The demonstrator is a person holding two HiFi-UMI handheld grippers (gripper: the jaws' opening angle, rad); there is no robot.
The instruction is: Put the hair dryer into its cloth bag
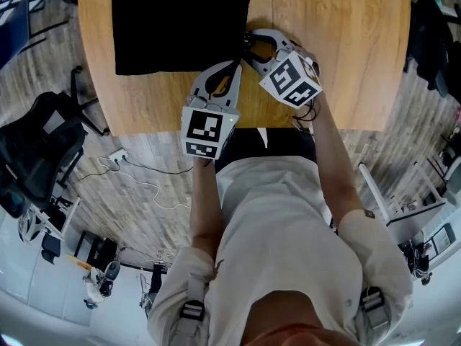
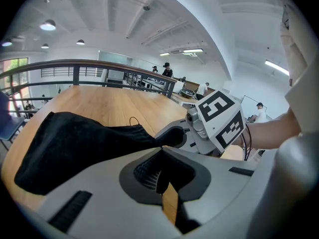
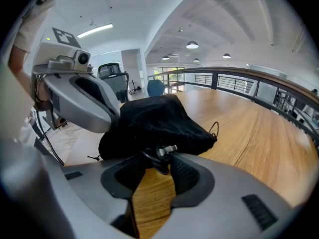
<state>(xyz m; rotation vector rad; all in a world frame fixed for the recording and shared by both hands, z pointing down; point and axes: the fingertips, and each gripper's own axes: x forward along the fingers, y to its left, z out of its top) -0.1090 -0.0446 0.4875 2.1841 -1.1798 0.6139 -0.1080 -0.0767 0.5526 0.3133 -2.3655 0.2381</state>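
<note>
The black cloth bag lies on the wooden table, bulging, with its mouth toward my grippers. No hair dryer shows in any view. My left gripper is shut on the cloth at the bag's mouth, its tips pinching the black fabric. Just right of it, my right gripper is shut on the drawstring's small toggle and black cord, close to the gathered mouth. A loop of drawstring lies on the table beside the bag.
The table's near edge runs just under my grippers. A black office chair and a cable with a plug are on the floor to the left. A dark chair stands past the table's right side.
</note>
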